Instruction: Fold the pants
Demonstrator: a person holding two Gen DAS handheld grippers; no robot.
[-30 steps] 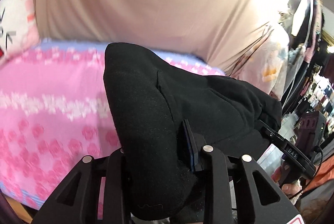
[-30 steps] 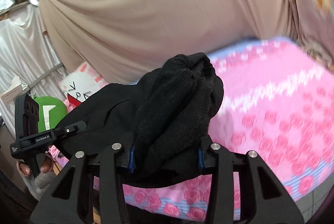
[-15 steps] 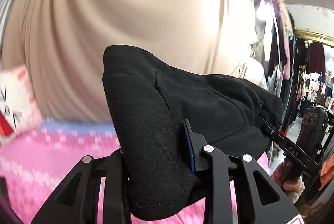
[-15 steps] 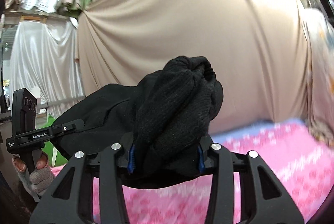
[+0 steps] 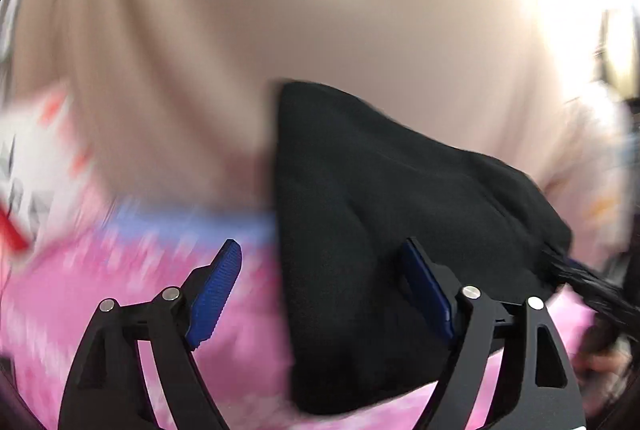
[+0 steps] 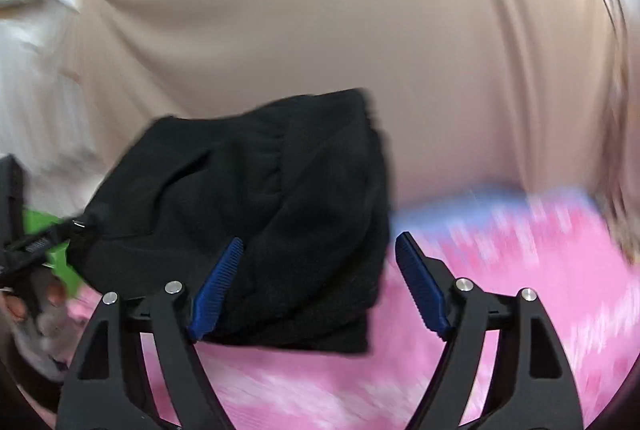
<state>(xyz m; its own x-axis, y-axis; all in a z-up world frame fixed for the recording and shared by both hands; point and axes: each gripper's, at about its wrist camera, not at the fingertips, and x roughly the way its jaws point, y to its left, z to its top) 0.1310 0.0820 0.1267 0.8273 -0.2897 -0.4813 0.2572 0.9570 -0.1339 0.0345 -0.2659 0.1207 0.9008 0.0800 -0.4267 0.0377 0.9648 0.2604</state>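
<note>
The black pants (image 5: 380,222) hang as a bunched bundle just above the pink flowered cover (image 5: 120,294), blurred by motion. My left gripper (image 5: 320,244) has its jaws opening. The cloth still lies between them against the right pad, while the left pad stands clear of it. In the right wrist view the pants (image 6: 248,189) sit between the opening jaws of my right gripper (image 6: 320,238), touching only the left pad. The left gripper (image 6: 36,250) and the hand holding it show at that view's left edge.
A beige curtain (image 6: 360,29) fills the background behind the bed. The pink cover (image 6: 500,290) spreads below both grippers. A white cartoon cushion (image 5: 32,169) lies at the left, and something green (image 6: 44,226) sits beyond the bed's left side.
Both grippers were shut on the black pants and have now spread their jaws wide. The bundle has slipped sideways between the pads. Both views have swung and blurred.
</note>
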